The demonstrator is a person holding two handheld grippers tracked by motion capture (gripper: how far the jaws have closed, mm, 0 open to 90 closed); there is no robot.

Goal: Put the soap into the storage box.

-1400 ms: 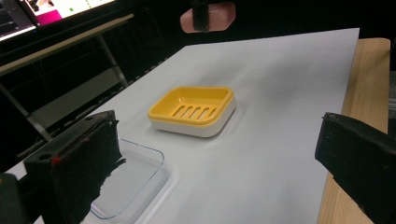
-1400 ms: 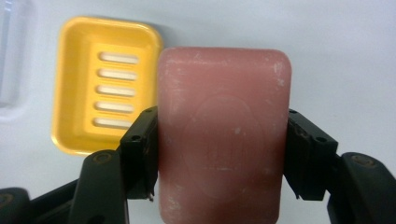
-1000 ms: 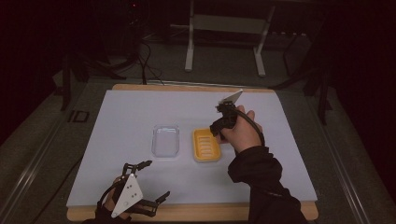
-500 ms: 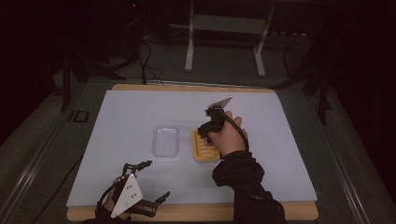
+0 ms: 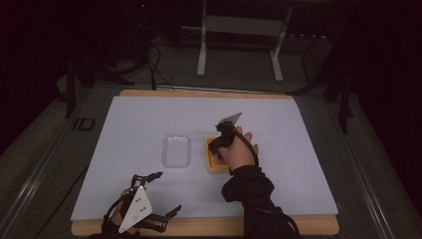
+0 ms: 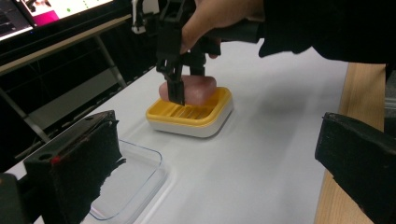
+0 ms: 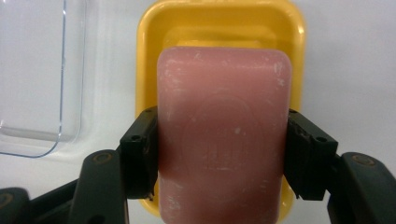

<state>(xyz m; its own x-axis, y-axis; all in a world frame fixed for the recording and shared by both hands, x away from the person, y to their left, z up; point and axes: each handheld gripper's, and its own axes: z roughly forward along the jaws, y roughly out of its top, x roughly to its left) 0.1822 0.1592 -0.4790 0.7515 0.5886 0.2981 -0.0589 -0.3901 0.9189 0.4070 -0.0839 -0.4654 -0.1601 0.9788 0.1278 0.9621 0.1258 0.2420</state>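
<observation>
A pink soap bar (image 7: 224,135) sits between the jaws of my right gripper (image 7: 219,154), which is shut on its two long sides. Under it lies a yellow soap dish (image 7: 219,23) with a ribbed floor. In the left gripper view the soap bar (image 6: 194,88) is low over the far half of the yellow dish (image 6: 187,116); I cannot tell whether it touches. From above, the right gripper (image 5: 219,144) points down at the dish (image 5: 211,162). My left gripper (image 5: 168,192) stands open near the table's front edge, nothing in it.
A clear plastic tray (image 5: 176,150) lies empty just left of the dish, also in the left gripper view (image 6: 126,186). A white mat (image 5: 298,149) covers the wooden table (image 5: 209,93). A metal stand (image 5: 239,25) is on the floor beyond.
My right gripper has moved left and a little nearer, from behind the dish's far right corner to over the dish. The left gripper has stayed put.
</observation>
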